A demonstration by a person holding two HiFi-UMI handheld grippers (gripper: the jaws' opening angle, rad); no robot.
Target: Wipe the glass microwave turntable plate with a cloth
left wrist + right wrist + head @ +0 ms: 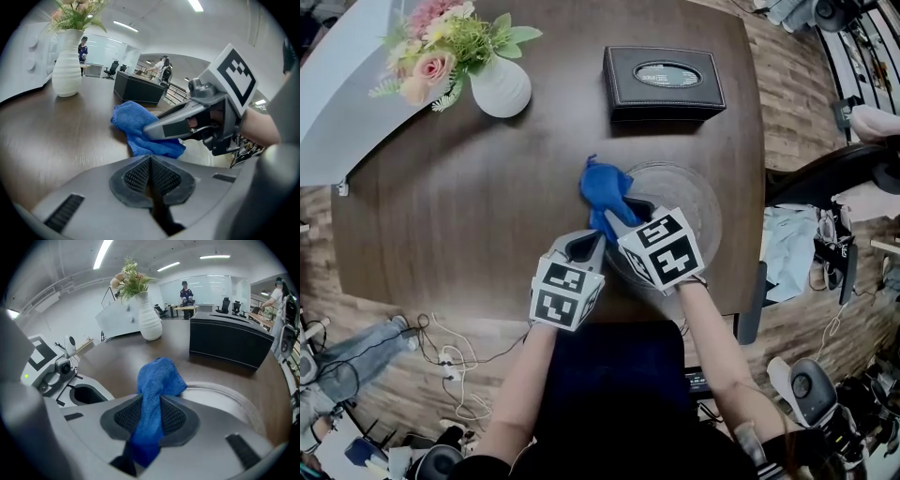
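Dark wooden table (441,216) on plank floor (787,84); ceiling strip lights (102,254) overhead

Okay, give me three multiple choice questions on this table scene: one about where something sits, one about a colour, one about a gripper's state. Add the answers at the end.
1. Where does the glass plate lie relative to the black tissue box?
A. Nearer the person than the box
B. Beyond the box, farther from the person
C. On top of the box

2. What colour is the cloth?
A. Yellow
B. Blue
C. White

3. How do the jaws of the left gripper stand?
A. Together, with nothing between them
B. Wide apart
C. Clamped on the cloth

Answers:
1 A: the head view shows the plate between the box and the person.
2 B: the cloth is blue in all three views.
3 A: the left gripper view shows its pads meeting on nothing; the right gripper is the one holding the cloth.
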